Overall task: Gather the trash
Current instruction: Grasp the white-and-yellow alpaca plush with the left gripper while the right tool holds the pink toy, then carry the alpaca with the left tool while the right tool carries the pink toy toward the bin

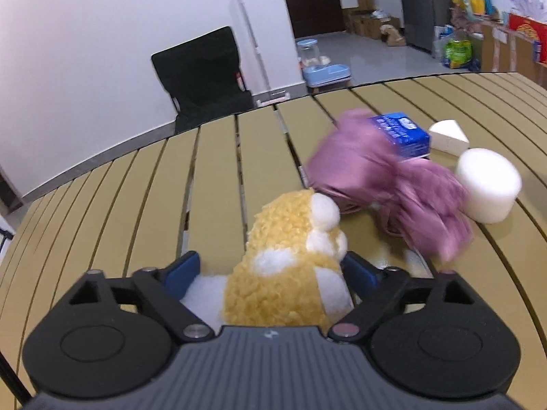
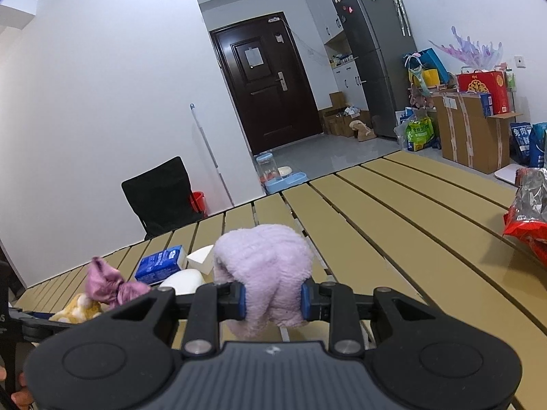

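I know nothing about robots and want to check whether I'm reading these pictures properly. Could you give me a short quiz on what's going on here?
1. True or false: the right claw is clamped on a pale purple fluffy cloth.
2. What sits between the fingers of the left claw? A) a bottle B) a yellow-and-white plush toy C) a shoe
3. What colour is the chair beyond the slatted table?

Key: 1 true; 2 B; 3 black.
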